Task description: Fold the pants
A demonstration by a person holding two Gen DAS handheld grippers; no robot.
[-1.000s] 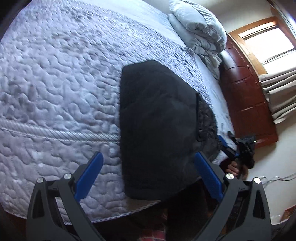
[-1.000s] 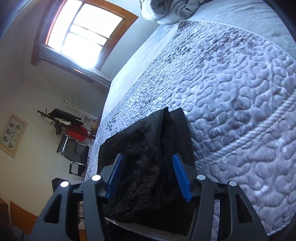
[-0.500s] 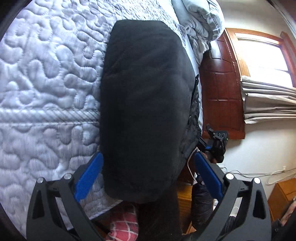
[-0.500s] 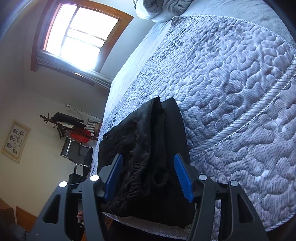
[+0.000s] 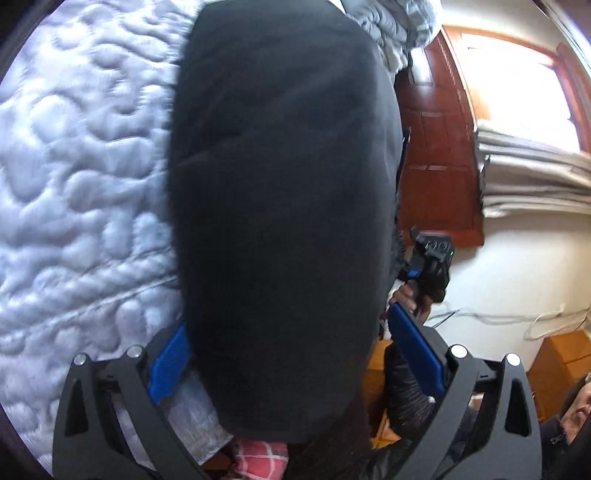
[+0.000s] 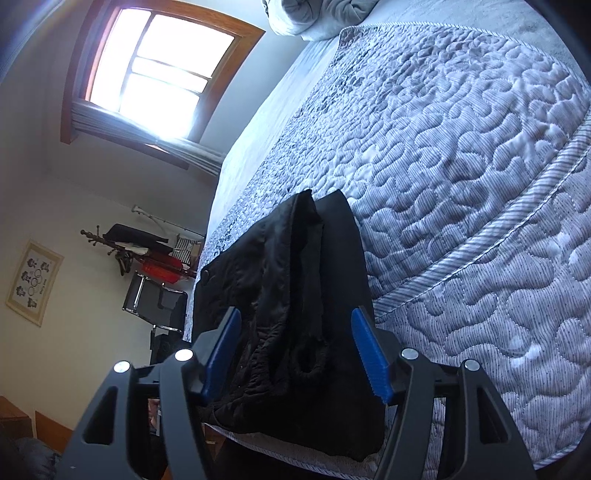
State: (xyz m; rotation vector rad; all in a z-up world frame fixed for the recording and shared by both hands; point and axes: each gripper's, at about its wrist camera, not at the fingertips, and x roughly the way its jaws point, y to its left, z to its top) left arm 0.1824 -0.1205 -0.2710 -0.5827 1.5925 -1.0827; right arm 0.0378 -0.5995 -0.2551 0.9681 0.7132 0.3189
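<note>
The bed with a pale grey-blue quilted cover carries folded black fabric pants near its edge, and a crumpled grey duvet at the far end.

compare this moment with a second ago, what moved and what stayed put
The left gripper has closed in on the folded black pants, which now fill its view and reach between its open fingers. The right gripper has spread its fingers a little wider and is still open around the waistband end, gripping nothing. The pants lie in the same place on the quilted bed.
</note>
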